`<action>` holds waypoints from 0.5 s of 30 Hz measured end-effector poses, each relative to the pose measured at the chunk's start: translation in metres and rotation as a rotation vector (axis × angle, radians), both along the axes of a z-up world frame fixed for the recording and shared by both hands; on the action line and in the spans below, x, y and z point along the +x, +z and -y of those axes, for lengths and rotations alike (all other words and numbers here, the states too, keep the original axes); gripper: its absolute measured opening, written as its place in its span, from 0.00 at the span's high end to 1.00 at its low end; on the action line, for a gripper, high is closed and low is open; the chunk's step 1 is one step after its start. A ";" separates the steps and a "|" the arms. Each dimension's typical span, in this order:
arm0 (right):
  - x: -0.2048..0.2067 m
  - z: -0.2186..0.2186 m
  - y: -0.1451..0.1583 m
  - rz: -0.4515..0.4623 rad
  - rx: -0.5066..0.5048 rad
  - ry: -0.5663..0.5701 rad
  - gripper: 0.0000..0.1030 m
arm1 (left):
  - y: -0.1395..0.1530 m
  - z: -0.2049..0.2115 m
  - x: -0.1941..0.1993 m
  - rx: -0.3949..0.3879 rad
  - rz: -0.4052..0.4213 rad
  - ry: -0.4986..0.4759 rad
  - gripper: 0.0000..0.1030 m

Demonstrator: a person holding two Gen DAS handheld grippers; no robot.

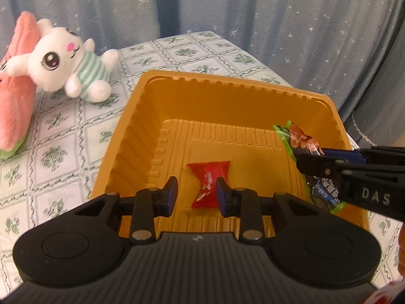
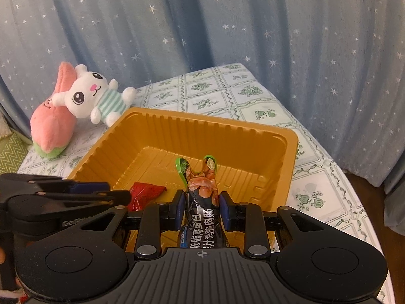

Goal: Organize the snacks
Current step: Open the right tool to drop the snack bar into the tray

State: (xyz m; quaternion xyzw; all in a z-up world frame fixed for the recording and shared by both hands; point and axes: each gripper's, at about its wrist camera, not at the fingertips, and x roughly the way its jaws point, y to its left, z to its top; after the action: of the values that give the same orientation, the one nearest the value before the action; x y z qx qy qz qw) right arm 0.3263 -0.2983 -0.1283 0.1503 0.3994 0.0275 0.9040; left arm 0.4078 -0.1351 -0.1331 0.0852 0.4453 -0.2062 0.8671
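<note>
An orange plastic tray (image 1: 141, 116) stands on the patterned tablecloth; it also shows in the right wrist view (image 2: 152, 131). A red snack packet (image 1: 207, 177) lies on the tray floor, also seen in the right wrist view (image 2: 145, 193). My left gripper (image 1: 196, 193) is open and empty, its fingers just above and either side of the red packet's near end. My right gripper (image 2: 201, 209) is shut on a green-edged dark sausage snack packet (image 2: 201, 192) and holds it over the tray's right side, where it shows in the left wrist view (image 1: 298, 139).
A white plush rabbit (image 1: 68, 63) and a pink plush (image 1: 15, 96) lie on the table left of the tray. A blue star-print curtain (image 2: 227, 25) hangs behind. The table's right edge (image 2: 354, 177) drops off near the tray.
</note>
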 end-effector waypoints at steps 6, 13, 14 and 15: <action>0.003 -0.010 0.001 0.047 -0.006 0.009 0.71 | 0.003 -0.010 -0.007 -0.007 0.002 0.013 0.70; -0.010 -0.017 0.004 0.041 -0.040 0.044 0.60 | 0.011 -0.018 -0.023 -0.025 0.008 0.022 0.65; -0.014 -0.017 0.005 0.041 -0.046 0.045 0.55 | 0.012 -0.019 -0.025 -0.028 0.008 0.023 0.65; -0.018 -0.017 0.007 0.047 -0.054 0.045 0.45 | 0.014 -0.020 -0.028 -0.030 0.010 0.023 0.63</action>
State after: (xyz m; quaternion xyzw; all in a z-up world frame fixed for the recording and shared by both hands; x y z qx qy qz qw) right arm 0.3080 -0.2815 -0.1215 0.1164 0.3821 0.0404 0.9159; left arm 0.3802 -0.1149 -0.1195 0.0679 0.4388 -0.2022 0.8729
